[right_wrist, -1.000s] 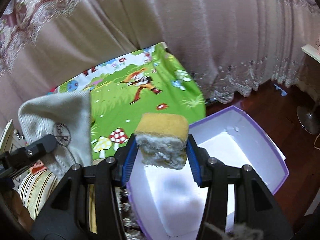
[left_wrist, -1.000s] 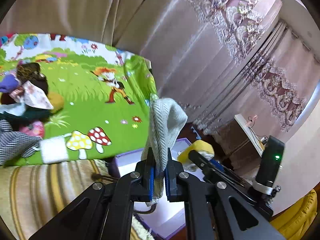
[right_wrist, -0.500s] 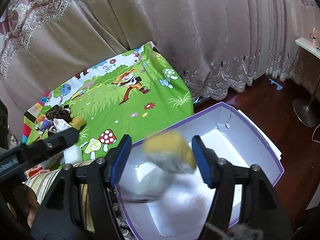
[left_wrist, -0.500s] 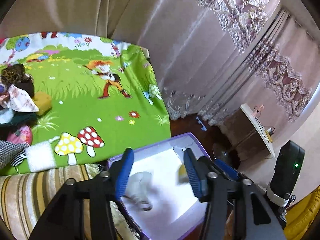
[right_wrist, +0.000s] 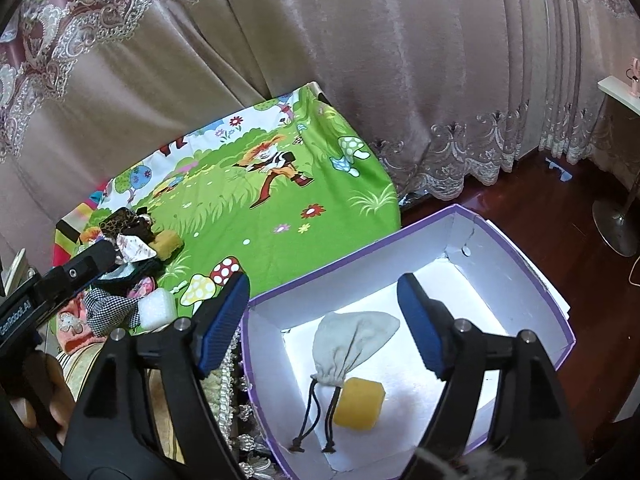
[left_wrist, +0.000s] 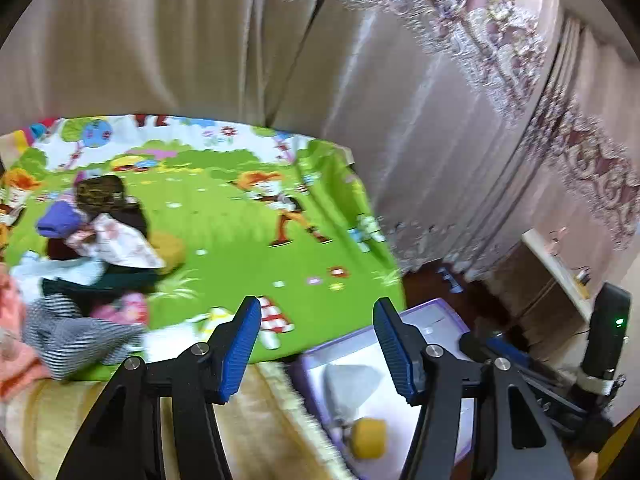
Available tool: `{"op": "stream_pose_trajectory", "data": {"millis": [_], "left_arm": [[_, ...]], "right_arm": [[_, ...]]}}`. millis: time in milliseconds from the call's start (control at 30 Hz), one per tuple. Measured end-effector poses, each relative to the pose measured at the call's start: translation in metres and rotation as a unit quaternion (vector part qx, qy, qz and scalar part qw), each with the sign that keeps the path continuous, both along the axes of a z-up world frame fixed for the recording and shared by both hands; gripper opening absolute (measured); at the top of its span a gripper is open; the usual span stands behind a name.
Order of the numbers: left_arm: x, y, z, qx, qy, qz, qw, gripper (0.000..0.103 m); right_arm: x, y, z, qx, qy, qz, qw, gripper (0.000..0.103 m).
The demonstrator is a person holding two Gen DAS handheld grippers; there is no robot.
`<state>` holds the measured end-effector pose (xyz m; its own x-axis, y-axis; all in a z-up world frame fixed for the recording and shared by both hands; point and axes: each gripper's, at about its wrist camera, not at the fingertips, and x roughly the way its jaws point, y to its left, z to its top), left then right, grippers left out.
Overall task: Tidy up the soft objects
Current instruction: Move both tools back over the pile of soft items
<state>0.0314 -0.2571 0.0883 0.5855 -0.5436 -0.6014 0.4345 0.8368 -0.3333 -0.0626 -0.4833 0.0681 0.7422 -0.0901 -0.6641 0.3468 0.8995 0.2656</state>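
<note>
Grey drawstring pouch point(right_wrist: 352, 344), yellow sponge point(right_wrist: 360, 402), seemingly touching

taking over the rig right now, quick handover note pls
Left hand-held gripper: open, nothing between the pads; jaws just opened.
Right hand-held gripper: open and empty over the box; jaws just opened.
Done: grey pouch and yellow sponge lie in the box, touching.
Left: the pile at the mat's left edge, including a white foam block, a checked cloth and another yellow sponge. Move these into the box next.
</note>
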Motion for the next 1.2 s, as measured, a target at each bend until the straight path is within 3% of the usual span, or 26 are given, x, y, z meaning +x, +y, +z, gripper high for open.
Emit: {"op": "stream_pose_trajectory", "data": {"millis": [367, 633, 1200], "left_arm": [[0.005, 0.063, -0.005, 0.008, 0.0, 0.044, 0.999, 0.059], [-0.002, 0.097, -0.018, 0.007, 0.012, 0.057, 0.9983, 0.059], [0.006, 0.15, -0.03, -0.013, 0.032, 0.098, 0.9946, 0.059]], "right_arm": [[0.013, 0.031, 0.002, -0.021, 0.006, 0.034, 0.999, 0.079], [0.025, 0.056, 0.001, -0.007, 0.005, 0.081, 0.997, 0.079], [0.074, 0.131, -0.014, -0.021, 0.052, 0.17, 0.984, 0.083]]}}
